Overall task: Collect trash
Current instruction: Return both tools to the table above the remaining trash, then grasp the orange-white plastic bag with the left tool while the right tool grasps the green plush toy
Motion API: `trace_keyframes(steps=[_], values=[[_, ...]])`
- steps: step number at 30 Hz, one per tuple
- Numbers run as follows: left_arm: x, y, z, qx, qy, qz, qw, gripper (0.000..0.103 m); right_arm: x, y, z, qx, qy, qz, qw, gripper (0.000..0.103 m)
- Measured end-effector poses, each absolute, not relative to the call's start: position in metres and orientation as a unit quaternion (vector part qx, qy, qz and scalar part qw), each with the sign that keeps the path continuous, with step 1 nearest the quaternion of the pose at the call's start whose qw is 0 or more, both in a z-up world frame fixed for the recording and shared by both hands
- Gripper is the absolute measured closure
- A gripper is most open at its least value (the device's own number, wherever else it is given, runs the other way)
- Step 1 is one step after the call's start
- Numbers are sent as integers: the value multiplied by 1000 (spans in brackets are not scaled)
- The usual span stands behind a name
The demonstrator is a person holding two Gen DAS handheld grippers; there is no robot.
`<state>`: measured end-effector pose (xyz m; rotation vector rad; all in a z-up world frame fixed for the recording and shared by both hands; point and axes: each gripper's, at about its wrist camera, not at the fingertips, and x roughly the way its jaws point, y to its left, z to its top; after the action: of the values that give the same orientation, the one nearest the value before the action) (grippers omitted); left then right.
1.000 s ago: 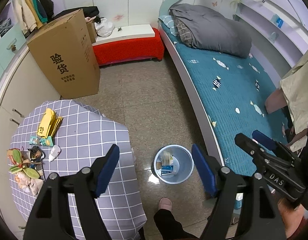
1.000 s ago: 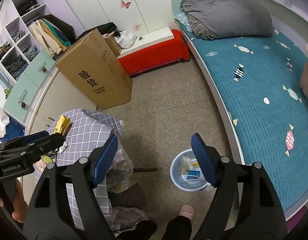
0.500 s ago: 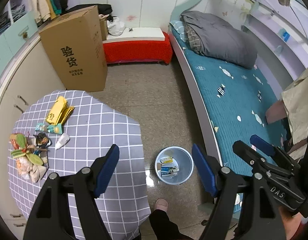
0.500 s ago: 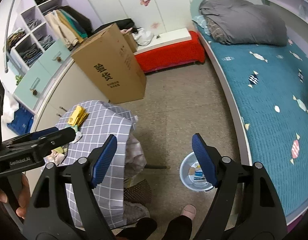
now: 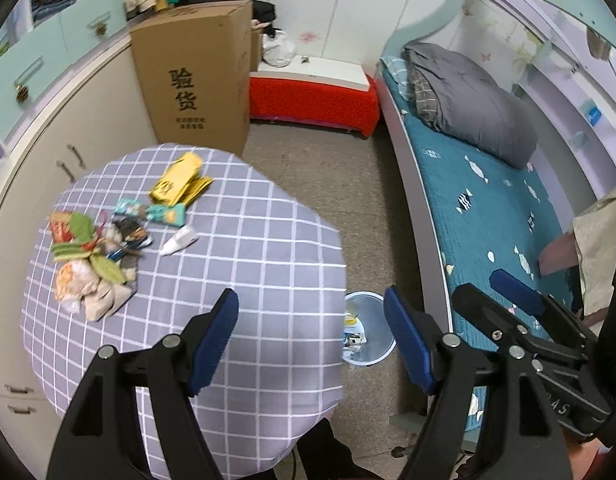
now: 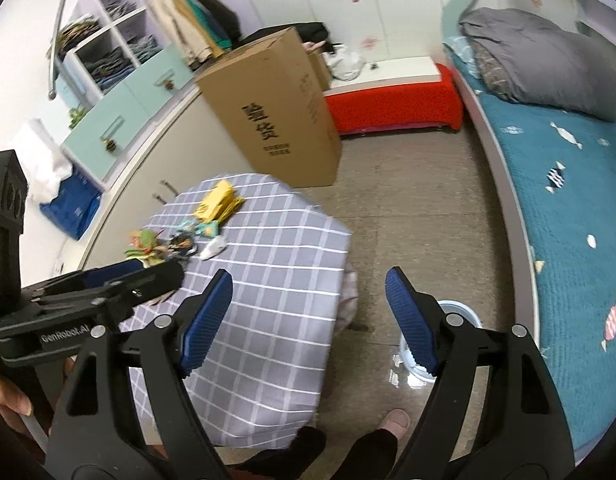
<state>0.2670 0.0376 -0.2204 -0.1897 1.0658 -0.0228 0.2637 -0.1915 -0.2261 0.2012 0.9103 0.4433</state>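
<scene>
A round table with a grey checked cloth (image 5: 244, 280) (image 6: 284, 280) carries trash on its far left side. There lie yellow packets (image 5: 179, 179) (image 6: 218, 200), a teal wrapper (image 5: 156, 213), a small white bottle (image 5: 180, 240) (image 6: 212, 249) and a heap of crumpled wrappers (image 5: 90, 264) (image 6: 148, 246). A pale blue bin (image 5: 367, 330) (image 6: 457, 312) with some trash inside stands on the floor between table and bed. My left gripper (image 5: 311, 340) hangs open above the table's near edge. My right gripper (image 6: 309, 320) is open over the table's right edge, nothing between its fingers.
A tall cardboard box (image 5: 196, 76) stands behind the table beside a red bench (image 5: 313, 98). A bed with a teal cover (image 5: 495, 216) and grey duvet runs along the right. Cabinets (image 6: 148, 92) line the left wall. The person's foot (image 6: 393, 420) is on the floor.
Both grippers have swung left from over the bin toward the table. The table trash now sits nearer the middle of both views, and the bin has slid to the right.
</scene>
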Motion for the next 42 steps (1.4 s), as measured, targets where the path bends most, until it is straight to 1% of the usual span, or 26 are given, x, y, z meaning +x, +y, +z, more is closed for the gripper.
trace_keyframes(steps=[9, 15, 28, 36, 42], values=[[237, 113, -232, -139, 512, 19, 848, 29, 252, -122, -226, 82, 442, 240, 860, 25], [225, 164, -246, -149, 519, 40, 840, 29, 249, -74, -234, 76, 453, 252, 852, 25], [219, 310, -278, -188, 516, 92, 830, 29, 259, 28, -264, 68, 473, 261, 839, 25], [227, 358, -295, -202, 521, 103, 823, 29, 279, 93, -277, 47, 482, 280, 829, 25], [234, 387, -300, -204, 522, 115, 820, 29, 300, 153, -285, 6, 483, 314, 817, 25]])
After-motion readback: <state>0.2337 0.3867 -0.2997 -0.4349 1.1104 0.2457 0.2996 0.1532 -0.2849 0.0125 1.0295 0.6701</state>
